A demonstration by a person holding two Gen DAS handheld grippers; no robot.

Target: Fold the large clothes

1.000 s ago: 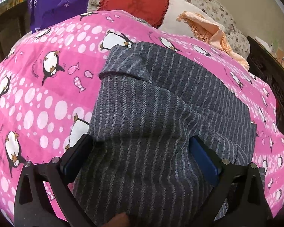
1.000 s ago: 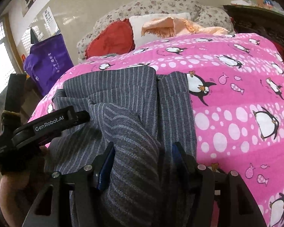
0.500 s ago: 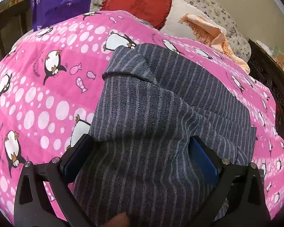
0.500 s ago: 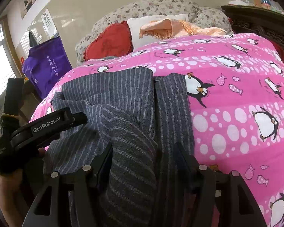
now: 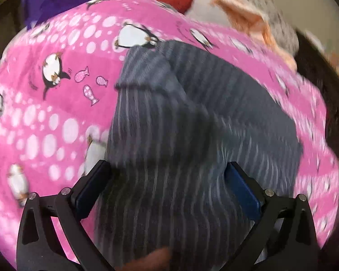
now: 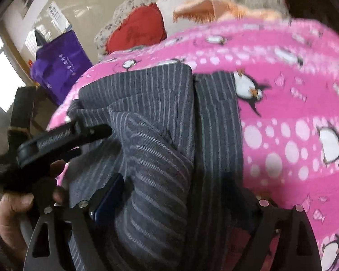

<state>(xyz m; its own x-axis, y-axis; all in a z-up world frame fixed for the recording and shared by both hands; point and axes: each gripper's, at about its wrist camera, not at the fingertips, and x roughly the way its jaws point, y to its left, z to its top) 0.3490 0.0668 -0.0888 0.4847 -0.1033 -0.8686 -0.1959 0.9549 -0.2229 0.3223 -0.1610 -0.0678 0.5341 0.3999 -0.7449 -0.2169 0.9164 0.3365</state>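
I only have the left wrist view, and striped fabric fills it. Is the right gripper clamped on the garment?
Observer: No. The right gripper has just been opening its jaws, and they stand wide. A raised fold of the grey striped garment lies between them.
Operator: Where is the garment's right edge?
Observer: It runs up from that gripper, beside a penguin on the pink blanket.
Operator: And my gripper?
Observer: The left gripper lies over the garment's left part, held by a hand.
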